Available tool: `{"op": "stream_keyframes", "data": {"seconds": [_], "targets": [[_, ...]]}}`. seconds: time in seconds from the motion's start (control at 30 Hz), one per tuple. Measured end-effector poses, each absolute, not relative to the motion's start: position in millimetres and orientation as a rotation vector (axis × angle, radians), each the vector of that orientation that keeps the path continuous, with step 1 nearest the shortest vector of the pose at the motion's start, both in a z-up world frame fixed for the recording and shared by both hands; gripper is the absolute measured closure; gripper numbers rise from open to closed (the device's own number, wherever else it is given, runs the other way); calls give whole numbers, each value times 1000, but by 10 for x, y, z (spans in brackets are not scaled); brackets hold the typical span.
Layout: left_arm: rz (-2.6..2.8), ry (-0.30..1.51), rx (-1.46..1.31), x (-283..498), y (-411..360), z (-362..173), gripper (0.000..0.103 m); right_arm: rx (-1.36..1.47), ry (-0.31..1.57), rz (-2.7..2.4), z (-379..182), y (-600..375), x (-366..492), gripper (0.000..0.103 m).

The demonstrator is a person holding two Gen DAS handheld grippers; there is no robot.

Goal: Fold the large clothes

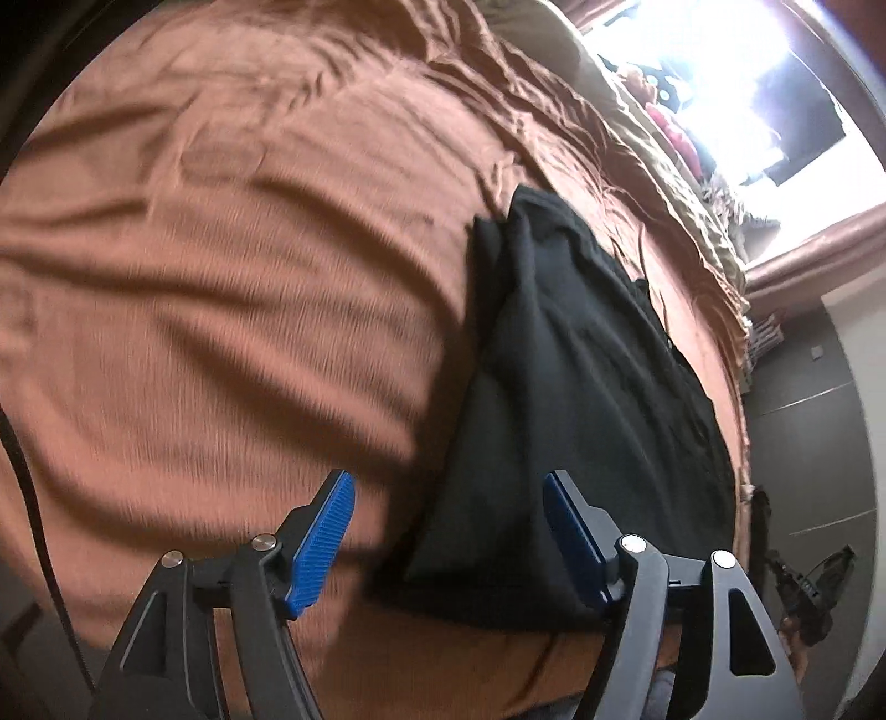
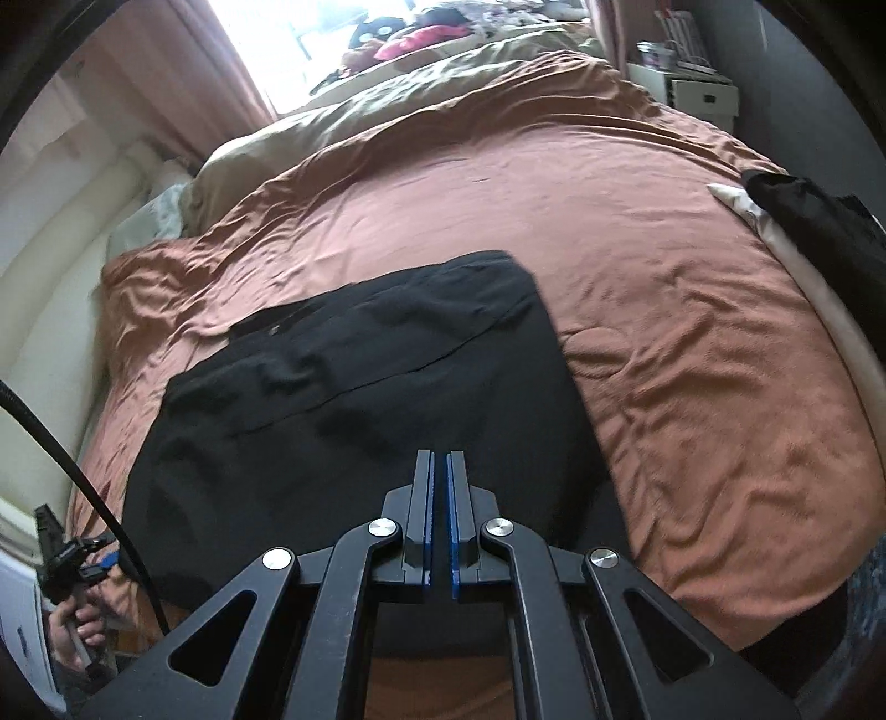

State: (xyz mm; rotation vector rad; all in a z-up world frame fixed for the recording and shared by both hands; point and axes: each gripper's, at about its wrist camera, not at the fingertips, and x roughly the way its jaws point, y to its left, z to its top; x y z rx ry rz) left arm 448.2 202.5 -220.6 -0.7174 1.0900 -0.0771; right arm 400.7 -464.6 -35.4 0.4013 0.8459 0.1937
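A black garment [image 2: 360,387] lies folded and flat on the brown bedspread [image 2: 664,332], near the bed's front edge. It also shows in the left wrist view [image 1: 581,387]. My left gripper [image 1: 448,487] is open and empty, held above the bed with its right finger over the garment's near corner. My right gripper [image 2: 440,459] is shut with its pads nearly touching, hovering over the near part of the garment; nothing shows between the pads. The left gripper [image 2: 72,559] shows in a hand at the lower left of the right wrist view.
A second black piece [image 2: 814,221] lies over white cloth [image 2: 786,243] at the bed's right edge. Olive bedding [image 2: 387,94] and stuffed toys [image 2: 410,39] sit at the head under a bright window. A white drawer unit [image 2: 703,97] stands at the far right.
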Motion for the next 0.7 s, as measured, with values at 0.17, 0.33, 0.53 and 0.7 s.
{"op": "stream_keyframes", "data": {"seconds": [0.17,0.33,0.53,0.7], "targets": [[-118,1100,-821,4278,1997,-2376,30,386,854,246,-279,-4456,3890,102],[-130,1068,-875,4226,1954,-2421,30,362,909,321,-348,-4107,3910,102],[-143,1041,-920,4324,1907,-2522,31,320,993,446,-556,-3572,4009,102],[-146,1029,-930,4299,1882,-2527,46,276,1053,504,-736,-3239,4138,102]]}}
